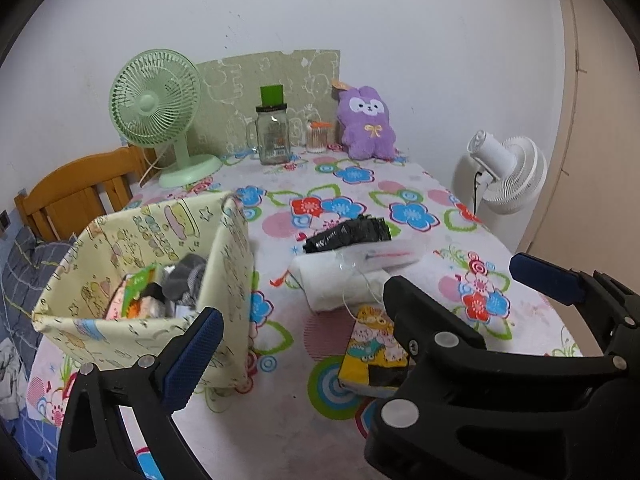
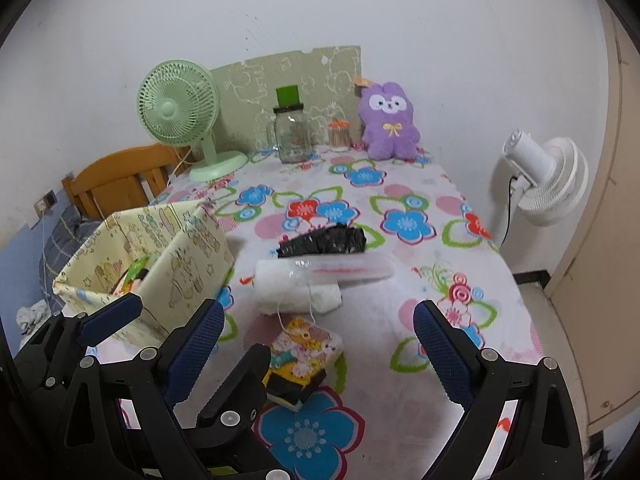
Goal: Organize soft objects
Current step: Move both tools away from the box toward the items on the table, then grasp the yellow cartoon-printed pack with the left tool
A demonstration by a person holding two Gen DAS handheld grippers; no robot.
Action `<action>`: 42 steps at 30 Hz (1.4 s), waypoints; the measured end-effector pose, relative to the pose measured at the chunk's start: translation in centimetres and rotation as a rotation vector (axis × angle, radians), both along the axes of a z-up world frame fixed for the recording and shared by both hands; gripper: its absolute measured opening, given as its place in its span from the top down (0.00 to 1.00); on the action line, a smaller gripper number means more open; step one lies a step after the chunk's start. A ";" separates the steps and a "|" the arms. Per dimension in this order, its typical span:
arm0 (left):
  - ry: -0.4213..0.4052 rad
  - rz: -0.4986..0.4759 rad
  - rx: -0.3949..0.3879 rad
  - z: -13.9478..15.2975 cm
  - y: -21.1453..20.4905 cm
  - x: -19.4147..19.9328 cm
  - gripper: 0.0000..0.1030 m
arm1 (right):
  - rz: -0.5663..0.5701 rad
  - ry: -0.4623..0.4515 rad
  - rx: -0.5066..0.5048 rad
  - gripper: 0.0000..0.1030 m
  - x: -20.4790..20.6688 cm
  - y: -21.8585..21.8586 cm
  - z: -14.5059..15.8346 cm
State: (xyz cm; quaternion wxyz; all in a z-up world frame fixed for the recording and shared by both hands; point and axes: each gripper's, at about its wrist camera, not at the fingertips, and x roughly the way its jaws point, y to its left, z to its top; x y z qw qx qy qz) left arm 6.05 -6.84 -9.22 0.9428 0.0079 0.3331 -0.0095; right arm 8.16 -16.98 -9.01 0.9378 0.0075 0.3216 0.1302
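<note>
A pale yellow fabric bin (image 1: 120, 320) stands at the table's left with socks and soft items (image 1: 180, 284) inside; it also shows in the right wrist view (image 2: 192, 256). A white rolled cloth with a clear plastic bag (image 1: 340, 280) (image 2: 296, 284), a black plastic bundle (image 1: 348, 234) (image 2: 324, 240) and a yellow cartoon tissue pack (image 1: 372, 344) (image 2: 304, 352) lie mid-table. A purple plush (image 1: 366, 124) (image 2: 390, 122) sits at the back. My left gripper (image 1: 364, 300) is open and empty, above the tissue pack. My right gripper (image 2: 320, 344) is open and empty, straddling the tissue pack.
A green desk fan (image 1: 156, 112) (image 2: 180, 108), a glass jar (image 1: 274, 134) (image 2: 294, 134) and a small toothpick jar (image 1: 318, 136) stand at the back. A white fan (image 1: 508, 176) (image 2: 548, 180) is right of the table, a wooden chair (image 1: 80, 192) left.
</note>
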 end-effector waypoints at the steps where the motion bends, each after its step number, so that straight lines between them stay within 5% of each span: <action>1: 0.006 -0.005 0.001 -0.3 -0.1 0.0 0.02 | -0.002 0.006 0.003 0.06 0.0 -0.1 -0.3; 20: 0.113 -0.024 0.003 -4.2 0.0 1.1 0.17 | -0.001 0.115 0.019 0.06 1.1 -0.1 -4.5; 42: 0.149 -0.106 0.000 -5.5 -2.4 3.2 0.17 | -0.049 0.166 0.021 0.07 3.0 -2.2 -5.9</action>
